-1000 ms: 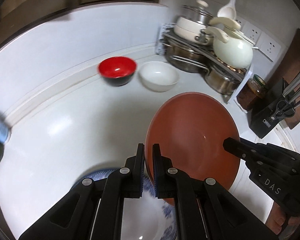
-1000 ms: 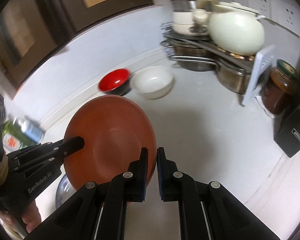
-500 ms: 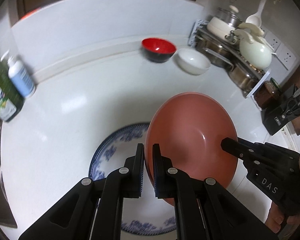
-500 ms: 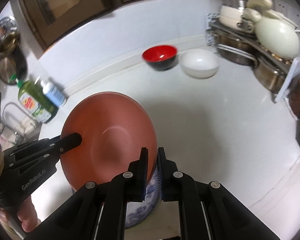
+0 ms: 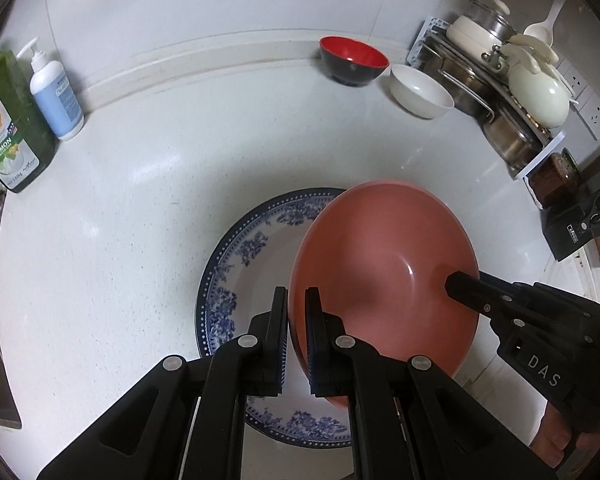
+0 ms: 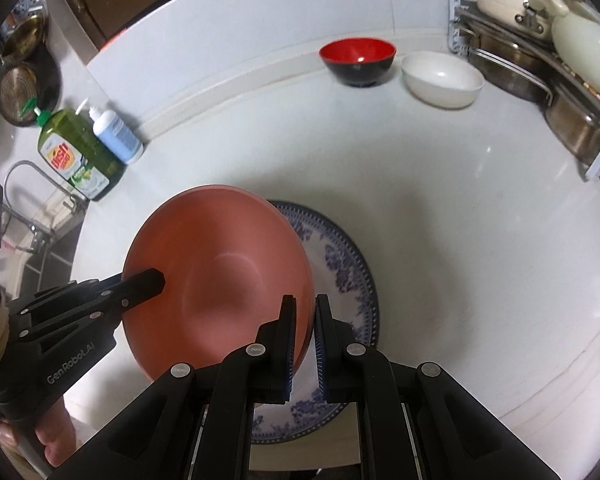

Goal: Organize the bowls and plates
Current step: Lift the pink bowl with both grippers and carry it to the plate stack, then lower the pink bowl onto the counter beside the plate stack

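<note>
The white surface (image 5: 140,184) runs back to the wall, carrying everything here. On it, near the front, lies the blue-patterned plate (image 5: 236,264), flat. Above that plate hangs the terracotta plate (image 5: 380,272), tilted and overlapping the patterned one's right half as seen from the left wrist; whether the two touch I cannot tell. The left hand-held gripper (image 5: 296,336) is pinched tight on the terracotta plate's near left rim, fingers nearly together with only the rim between them. The right hand-held gripper (image 6: 305,344) clamps the opposite rim the same way, its fingers narrowly parted around the edge. At the back stand a red-and-black bowl (image 5: 354,61) and, just beside it on the right, a white bowl (image 5: 421,91). Far left, a green dish-soap bottle (image 5: 8,128) stands next to a smaller white pump bottle (image 5: 56,92).
</note>
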### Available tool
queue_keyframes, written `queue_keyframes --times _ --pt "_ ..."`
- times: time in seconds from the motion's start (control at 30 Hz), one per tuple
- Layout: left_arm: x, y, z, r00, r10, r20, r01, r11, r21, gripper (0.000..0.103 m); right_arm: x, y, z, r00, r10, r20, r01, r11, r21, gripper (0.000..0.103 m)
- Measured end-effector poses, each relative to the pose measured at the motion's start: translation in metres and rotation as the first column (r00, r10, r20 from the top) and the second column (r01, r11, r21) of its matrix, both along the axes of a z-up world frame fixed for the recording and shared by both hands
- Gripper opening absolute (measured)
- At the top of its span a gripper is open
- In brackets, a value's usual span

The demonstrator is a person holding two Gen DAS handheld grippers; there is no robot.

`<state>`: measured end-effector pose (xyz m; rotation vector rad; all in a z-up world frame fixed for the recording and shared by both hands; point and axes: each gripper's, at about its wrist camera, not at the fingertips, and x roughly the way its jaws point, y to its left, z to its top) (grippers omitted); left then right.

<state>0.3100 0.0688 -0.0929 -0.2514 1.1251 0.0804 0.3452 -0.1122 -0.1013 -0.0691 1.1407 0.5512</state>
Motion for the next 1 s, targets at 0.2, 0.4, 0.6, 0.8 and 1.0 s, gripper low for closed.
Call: queue_keyframes --times 0.2,0.4,0.6,0.8,1.0 --pt "0.002 -0.001 -0.001 1.0 -0.006 -0.004 0.006 1.0 -0.002 0.009 0.0 0.005 -0.004 1.0 0.0 -0.005 0.0 1.0 -0.009 0.01" --pt "0.009 -0.026 0.003 0.997 -0.079 0.009 0.079 0.997 -0.006 0.009 0.0 -0.002 -0.001 1.0 -0.015 0.001 0.015 1.0 -0.011 0.01" --pt "0.025 -0.07 0.003 0.98 -0.199 0.013 0.199 0.98 -0.022 0.009 -0.001 -0.037 0.004 0.995 -0.102 0.011 0.102 0.995 -0.02 0.011" --pt "0.046 -0.119 -0.006 0.948 -0.317 0.0 0.317 0.947 -0.045 0.009 -0.001 -0.088 0.005 0.972 -0.236 0.01 0.236 0.971 -0.034 0.01" --pt "0.062 -0.16 -0.021 0.915 -0.403 -0.033 0.4 0.914 -0.065 0.009 -0.001 -0.137 -0.003 0.932 -0.363 -0.006 0.363 0.93 -0.052 0.011"
